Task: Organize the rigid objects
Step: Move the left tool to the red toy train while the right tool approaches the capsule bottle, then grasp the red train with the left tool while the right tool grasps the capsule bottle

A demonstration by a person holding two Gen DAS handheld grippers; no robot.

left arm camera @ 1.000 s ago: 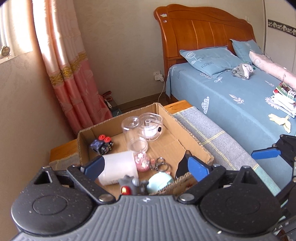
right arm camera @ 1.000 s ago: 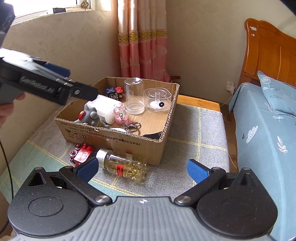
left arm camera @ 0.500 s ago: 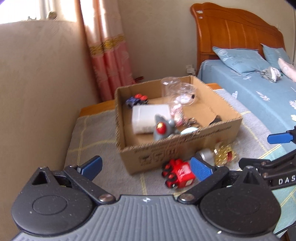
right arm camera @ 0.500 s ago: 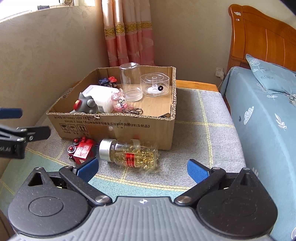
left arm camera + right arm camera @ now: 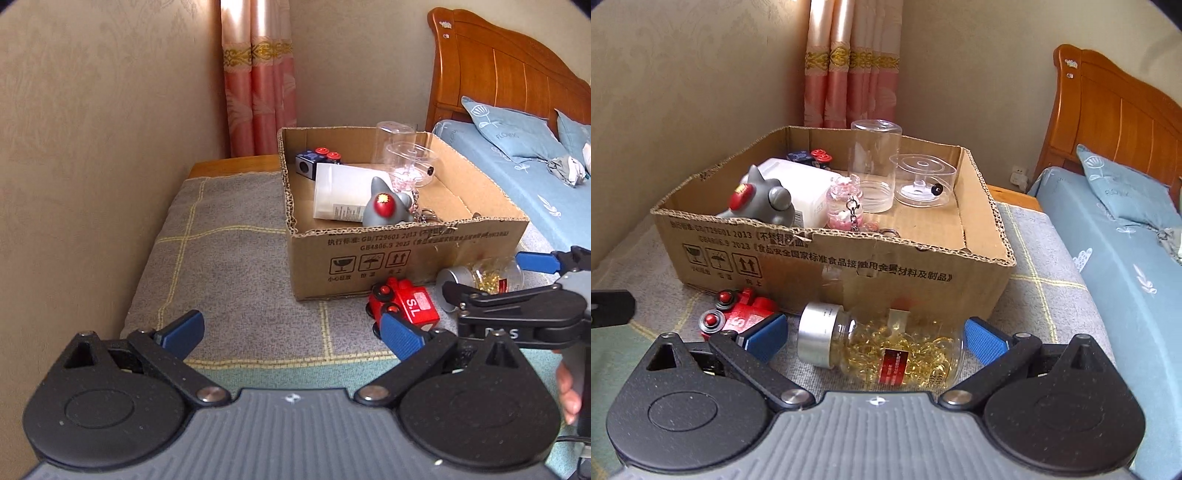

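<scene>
looking along the left gripper (image 5: 291,330), its blue pads spread wide over the checked cloth (image 5: 229,258) and hold nothing. the red toy (image 5: 404,308) lies just beside the right pad, touching the foot of the box (image 5: 406,254). it looks like hard, glossy plastic, light and blocky, best pinched across its flat sides, not the small wheels. the box is rough corrugated card.

looking along the right gripper (image 5: 875,334), its pads are fully apart and straddle the jar (image 5: 882,350), which lies on its side on the cloth against the box, not yet gripped. it seems to be clear glass full of golden capsules, so fairly heavy, smooth, rollable and breakable. the round body gives the surest hold, since the metal cap (image 5: 818,334) looks slick.
</scene>
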